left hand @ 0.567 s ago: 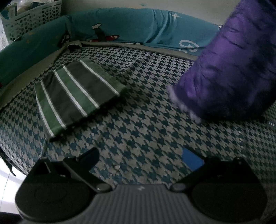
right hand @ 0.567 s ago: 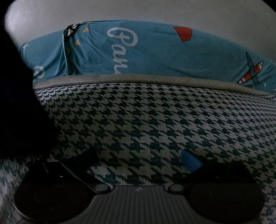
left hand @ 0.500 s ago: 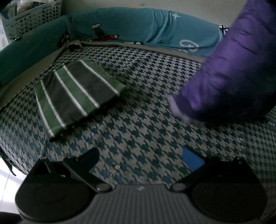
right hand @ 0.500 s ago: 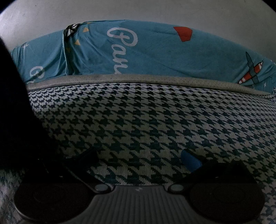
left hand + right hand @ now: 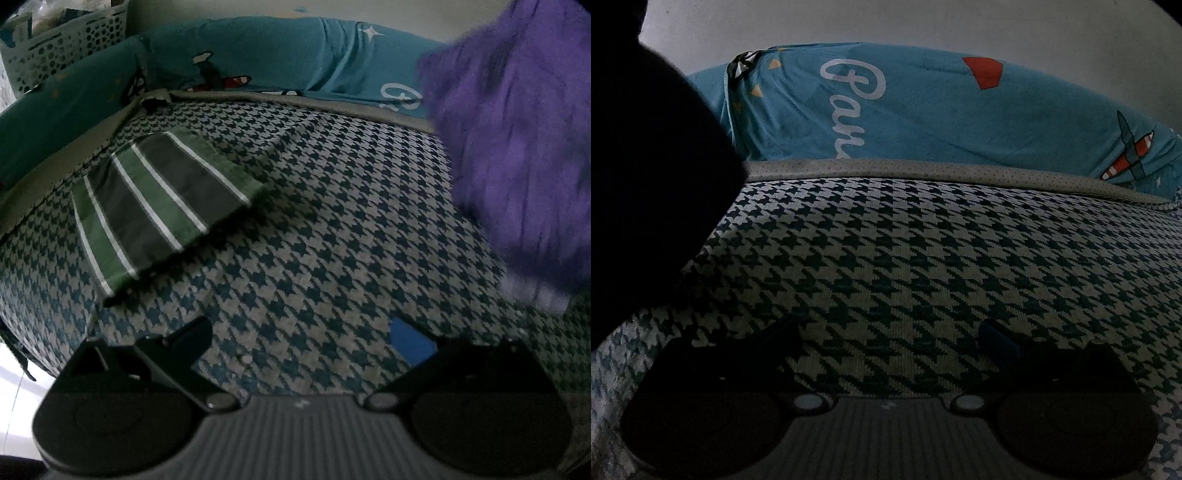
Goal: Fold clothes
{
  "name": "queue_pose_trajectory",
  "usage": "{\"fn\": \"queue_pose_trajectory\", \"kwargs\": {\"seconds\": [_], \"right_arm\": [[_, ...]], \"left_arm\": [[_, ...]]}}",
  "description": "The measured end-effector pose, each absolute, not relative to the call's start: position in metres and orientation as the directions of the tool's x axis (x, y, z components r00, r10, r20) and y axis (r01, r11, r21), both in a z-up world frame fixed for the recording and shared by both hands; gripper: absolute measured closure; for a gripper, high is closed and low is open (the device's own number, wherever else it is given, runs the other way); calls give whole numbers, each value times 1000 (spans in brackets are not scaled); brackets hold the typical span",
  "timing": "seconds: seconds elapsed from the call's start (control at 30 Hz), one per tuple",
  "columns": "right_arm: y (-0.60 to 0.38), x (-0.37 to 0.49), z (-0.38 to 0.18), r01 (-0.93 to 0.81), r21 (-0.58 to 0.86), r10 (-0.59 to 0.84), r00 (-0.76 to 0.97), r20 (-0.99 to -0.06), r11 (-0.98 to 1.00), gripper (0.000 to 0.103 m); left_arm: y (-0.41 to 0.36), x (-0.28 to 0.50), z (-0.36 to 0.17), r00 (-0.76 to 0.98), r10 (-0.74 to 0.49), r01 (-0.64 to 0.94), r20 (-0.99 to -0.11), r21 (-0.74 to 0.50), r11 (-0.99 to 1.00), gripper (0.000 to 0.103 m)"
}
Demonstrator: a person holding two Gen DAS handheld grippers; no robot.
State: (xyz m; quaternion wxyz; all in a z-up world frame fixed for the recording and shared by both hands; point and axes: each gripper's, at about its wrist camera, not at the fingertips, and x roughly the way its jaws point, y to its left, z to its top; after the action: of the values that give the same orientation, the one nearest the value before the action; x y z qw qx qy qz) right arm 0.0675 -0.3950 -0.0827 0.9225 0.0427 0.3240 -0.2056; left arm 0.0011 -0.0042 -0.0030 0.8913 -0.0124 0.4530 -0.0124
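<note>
Diagonally, folded striped garment lies, stripes slanting lower-right.

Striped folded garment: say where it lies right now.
In the left wrist view, the striped folded garment lies flat on the houndstooth cover, left side, near the teal bolster.

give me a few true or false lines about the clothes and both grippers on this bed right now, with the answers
1. The striped garment lies folded on the houndstooth cover. True.
2. The left gripper is clamped on the striped garment. False: its jaws stand open and empty, with the garment lying apart from it, further off to the left.
3. A purple fleecy sleeve fills the right side of the left wrist view. True.
4. The right gripper holds a shirt. False: it is open, with only bare cover between its fingers.
5. The bolster along the far edge is plain red. False: it is teal with printed lettering and a small plane.
</note>
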Motion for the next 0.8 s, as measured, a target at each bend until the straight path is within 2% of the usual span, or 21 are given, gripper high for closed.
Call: {"fn": "queue_pose_trajectory", "kwargs": {"seconds": [0.8], "right_arm": [[-398,63,-87,404,-58,-352,707,-613,913,0]], "left_arm": [[-18,2,-8,577,-22,42,-816,3,999,0]]}}
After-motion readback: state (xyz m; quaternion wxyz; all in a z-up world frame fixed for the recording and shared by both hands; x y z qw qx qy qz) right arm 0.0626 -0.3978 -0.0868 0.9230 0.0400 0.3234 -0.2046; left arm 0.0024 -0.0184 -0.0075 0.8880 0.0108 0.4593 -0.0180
